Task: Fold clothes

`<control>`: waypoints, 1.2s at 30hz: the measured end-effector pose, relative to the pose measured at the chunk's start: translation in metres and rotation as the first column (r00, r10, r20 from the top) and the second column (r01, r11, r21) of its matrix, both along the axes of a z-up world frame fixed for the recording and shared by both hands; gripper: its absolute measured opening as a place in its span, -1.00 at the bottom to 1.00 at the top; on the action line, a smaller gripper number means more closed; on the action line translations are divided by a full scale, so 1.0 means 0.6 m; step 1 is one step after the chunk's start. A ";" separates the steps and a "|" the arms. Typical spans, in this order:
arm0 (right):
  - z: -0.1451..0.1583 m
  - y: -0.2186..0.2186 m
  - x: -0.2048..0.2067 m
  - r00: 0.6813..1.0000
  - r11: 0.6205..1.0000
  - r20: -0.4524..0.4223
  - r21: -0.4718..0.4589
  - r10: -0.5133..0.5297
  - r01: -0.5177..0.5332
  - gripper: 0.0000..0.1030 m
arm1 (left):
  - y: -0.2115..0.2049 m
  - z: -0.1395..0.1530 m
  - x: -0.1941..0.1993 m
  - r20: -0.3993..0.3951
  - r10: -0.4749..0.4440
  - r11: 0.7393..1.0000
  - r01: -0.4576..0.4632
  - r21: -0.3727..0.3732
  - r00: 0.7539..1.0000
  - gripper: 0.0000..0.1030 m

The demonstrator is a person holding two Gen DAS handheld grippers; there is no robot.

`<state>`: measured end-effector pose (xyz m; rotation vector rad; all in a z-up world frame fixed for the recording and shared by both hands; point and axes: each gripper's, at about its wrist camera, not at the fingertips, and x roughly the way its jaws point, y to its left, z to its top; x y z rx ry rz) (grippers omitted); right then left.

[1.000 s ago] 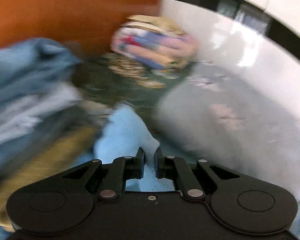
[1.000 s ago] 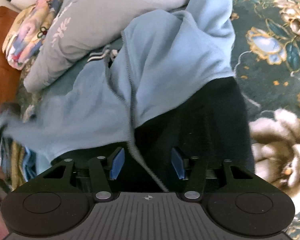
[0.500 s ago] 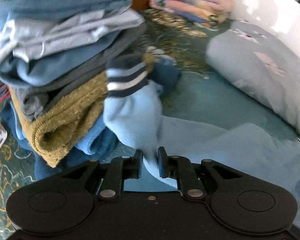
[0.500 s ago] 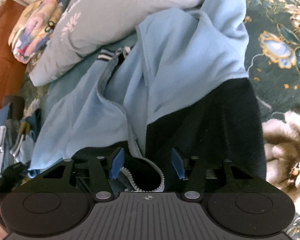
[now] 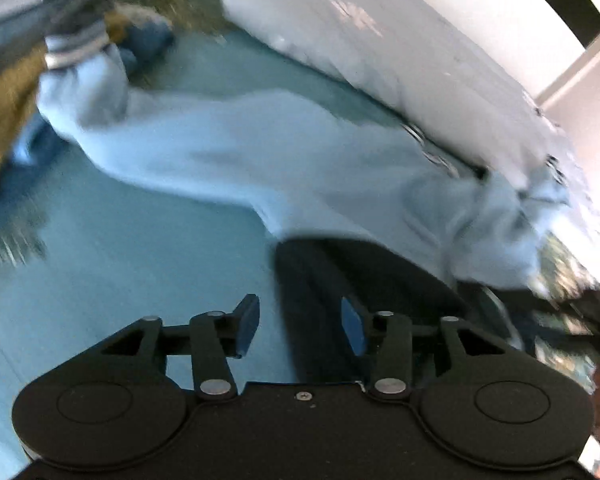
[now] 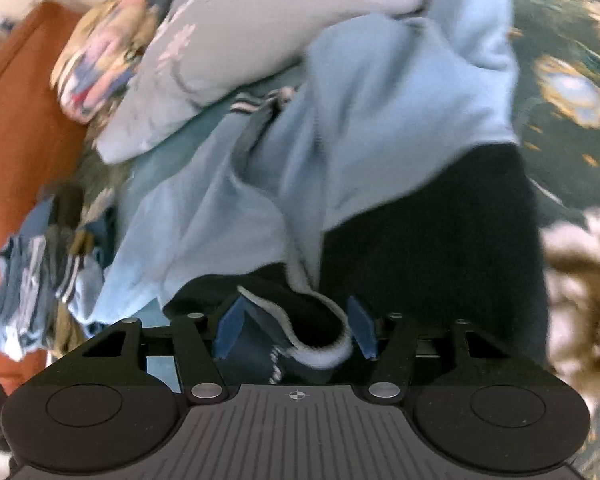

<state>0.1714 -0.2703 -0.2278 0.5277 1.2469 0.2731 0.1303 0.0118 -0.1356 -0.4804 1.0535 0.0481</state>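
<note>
A light blue and black zip jacket [image 5: 284, 152] lies spread on the bed; its sleeve with a striped cuff [image 5: 76, 46] reaches far left. My left gripper [image 5: 300, 326] is open and empty above the jacket's black lower part [image 5: 340, 272]. In the right wrist view the same jacket [image 6: 380, 128] lies ahead, and my right gripper [image 6: 294, 328] is open with the black hem and its zip edge [image 6: 320, 344] lying between the jaws.
A grey pillow [image 5: 380, 40] lies behind the jacket, also in the right wrist view [image 6: 240, 32]. A stack of folded clothes [image 6: 40, 276] sits at left by an orange headboard [image 6: 16, 128]. A colourful folded blanket [image 6: 104, 44] lies beyond. The floral bedspread [image 6: 572, 80] shows at right.
My left gripper has opened, let go of the light blue sleeve and swung right toward the jacket's black part. My right gripper stays open over the hem.
</note>
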 end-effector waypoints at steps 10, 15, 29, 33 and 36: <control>-0.014 0.042 0.001 0.967 0.967 0.009 -0.022 0.256 -0.255 -0.57 | -0.122 -0.055 -0.090 -0.091 -0.175 0.984 0.176 0.003 0.980 -0.02; 0.012 0.018 -0.056 0.945 0.949 0.088 -0.015 0.314 -0.313 -0.79 | -0.143 -0.080 -0.090 -0.105 -0.087 0.994 0.093 0.058 0.991 -0.06; -0.025 -0.033 -0.103 0.953 0.952 0.013 -0.052 0.302 -0.301 -0.72 | -0.201 -0.076 -0.069 -0.179 -0.003 0.961 0.053 0.272 0.984 -0.49; -0.025 -0.032 -0.103 0.948 0.947 0.010 -0.057 0.318 -0.317 -0.71 | -0.203 -0.078 -0.066 -0.192 0.045 0.964 0.008 0.266 0.980 -0.49; -0.028 -0.034 -0.102 0.944 0.942 0.004 -0.064 0.330 -0.329 -0.66 | -0.204 -0.080 -0.066 -0.194 0.065 0.965 -0.012 0.264 0.979 -0.49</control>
